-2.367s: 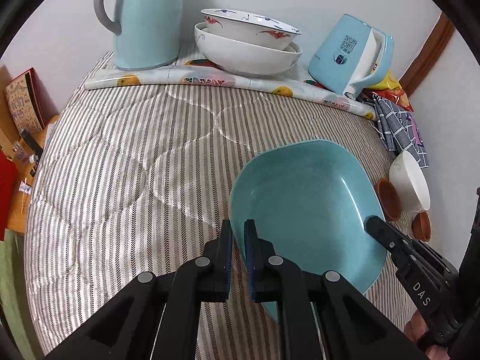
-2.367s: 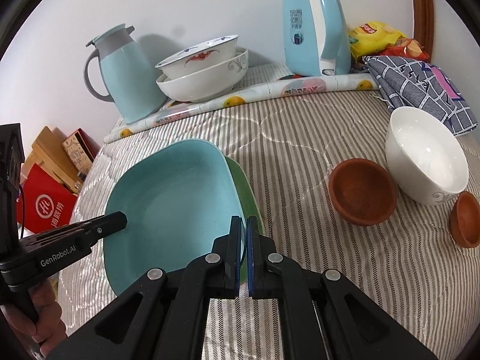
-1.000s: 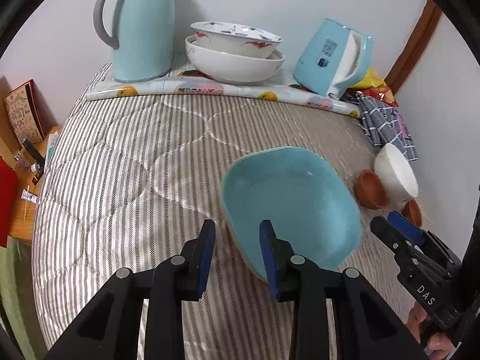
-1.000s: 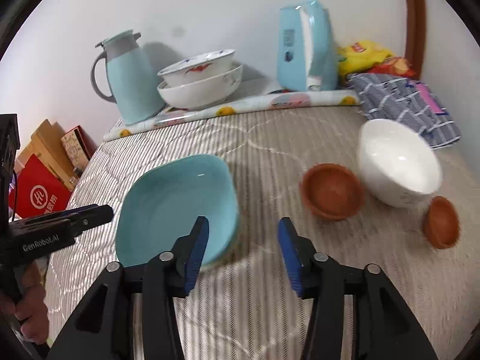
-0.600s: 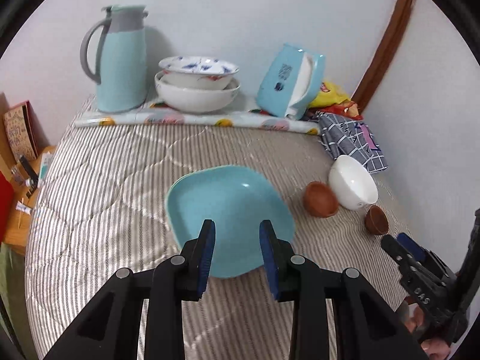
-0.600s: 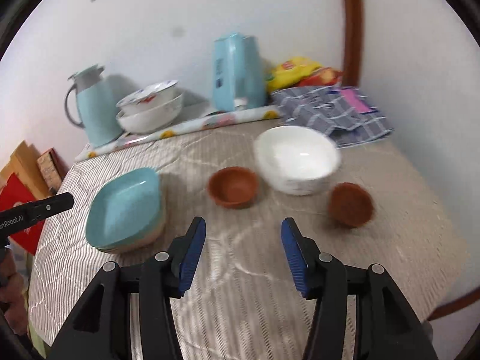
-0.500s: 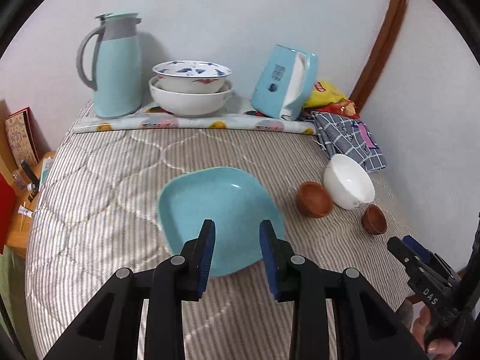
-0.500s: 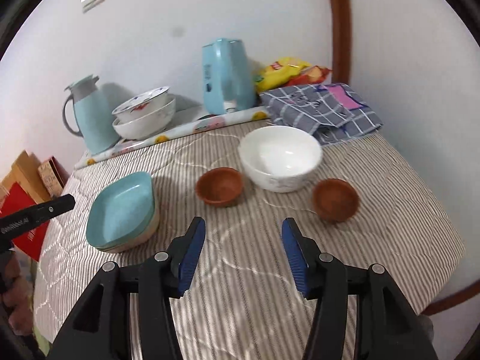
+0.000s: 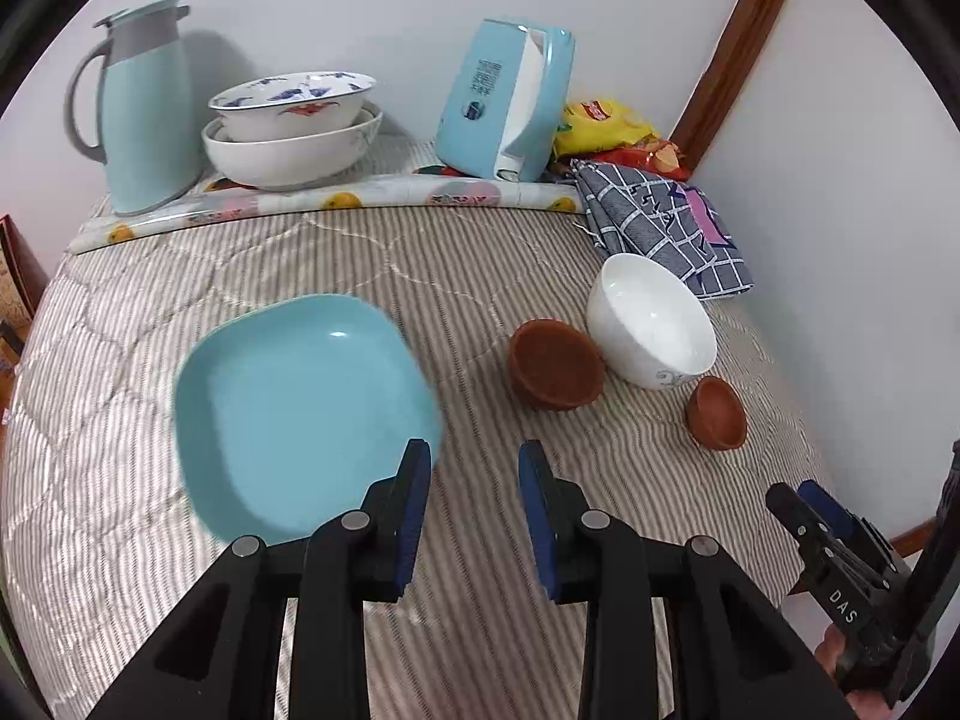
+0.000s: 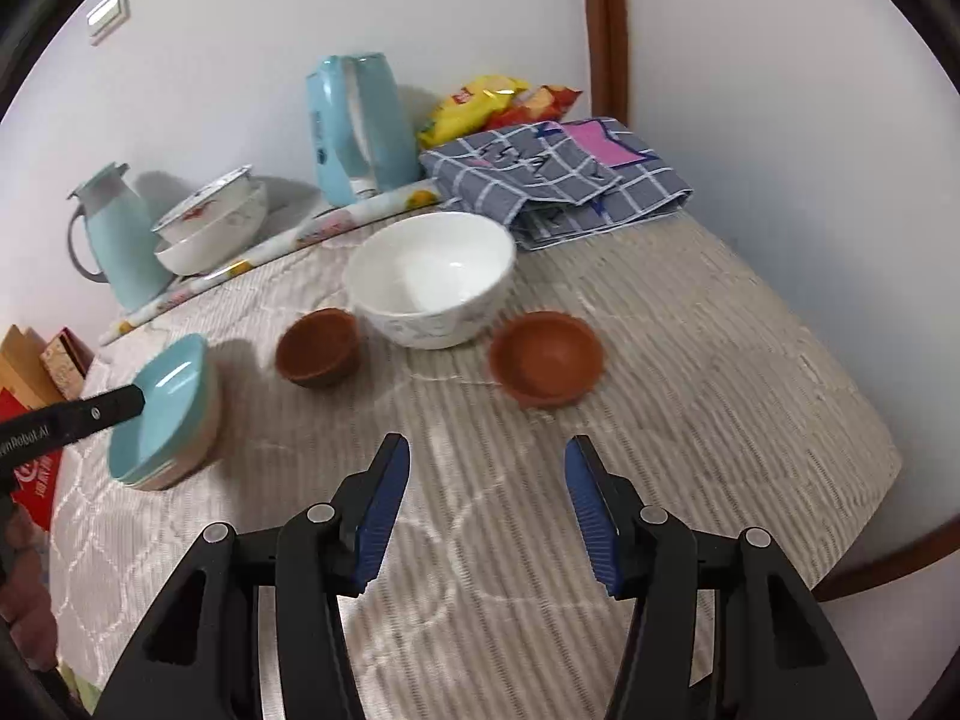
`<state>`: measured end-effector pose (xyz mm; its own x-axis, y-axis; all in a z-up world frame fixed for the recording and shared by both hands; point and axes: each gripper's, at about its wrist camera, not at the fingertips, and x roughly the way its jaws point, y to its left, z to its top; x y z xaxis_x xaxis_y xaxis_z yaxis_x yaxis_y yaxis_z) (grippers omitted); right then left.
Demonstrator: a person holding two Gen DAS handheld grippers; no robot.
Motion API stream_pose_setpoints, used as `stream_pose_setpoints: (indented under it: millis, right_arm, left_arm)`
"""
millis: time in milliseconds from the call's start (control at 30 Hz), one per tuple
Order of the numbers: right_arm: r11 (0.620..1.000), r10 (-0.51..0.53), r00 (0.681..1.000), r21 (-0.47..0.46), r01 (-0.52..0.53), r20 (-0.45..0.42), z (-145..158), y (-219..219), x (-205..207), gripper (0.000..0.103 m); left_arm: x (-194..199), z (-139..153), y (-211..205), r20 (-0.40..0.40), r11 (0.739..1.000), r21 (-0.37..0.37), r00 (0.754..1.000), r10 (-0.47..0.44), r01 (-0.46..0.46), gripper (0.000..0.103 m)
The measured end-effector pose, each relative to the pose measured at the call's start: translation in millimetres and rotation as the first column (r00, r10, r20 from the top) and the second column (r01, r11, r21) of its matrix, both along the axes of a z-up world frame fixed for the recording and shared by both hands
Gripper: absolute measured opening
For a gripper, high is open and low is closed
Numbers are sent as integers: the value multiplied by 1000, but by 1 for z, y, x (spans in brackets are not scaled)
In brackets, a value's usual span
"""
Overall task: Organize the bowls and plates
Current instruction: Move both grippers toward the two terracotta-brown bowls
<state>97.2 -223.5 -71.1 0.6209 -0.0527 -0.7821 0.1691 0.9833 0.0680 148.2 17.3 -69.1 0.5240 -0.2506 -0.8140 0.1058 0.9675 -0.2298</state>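
A light blue square plate (image 9: 300, 408) lies on the striped table cover, stacked on other plates (image 10: 174, 414). A white bowl (image 9: 651, 321) (image 10: 432, 276) stands at the right, with a larger brown bowl (image 9: 555, 363) (image 10: 318, 348) to its left and a smaller brown bowl (image 9: 717, 411) (image 10: 546, 357) to its right. My left gripper (image 9: 474, 474) is open and empty, above the cloth just right of the plate. My right gripper (image 10: 486, 468) is open and empty, in front of the smaller brown bowl.
Two stacked patterned bowls (image 9: 291, 126) stand at the back between a blue thermos jug (image 9: 147, 108) and a blue kettle (image 9: 504, 99). A folded checked cloth (image 10: 552, 174) and snack bags (image 10: 486, 99) lie at the back right. The table edge (image 10: 864, 516) curves round on the right.
Both grippers let go of the blue plate, opened and drew back from it. The left view has swung right towards the bowls. The right gripper has moved right, facing the brown bowls.
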Motion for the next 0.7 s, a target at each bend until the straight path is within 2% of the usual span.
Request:
stream_pose_setpoints:
  millis: [367,700]
  right_arm:
    - [999,-44,999,-31,44,-8,-4,-39,1,54]
    - [999,-51,999,-7,51,13,-5,-53,-6,54]
  left_arm:
    - [27,-24,-42,-53,1000,0,999,0,0,34]
    - [27,-32,-45,-68,1000,7,998,5,-4,34]
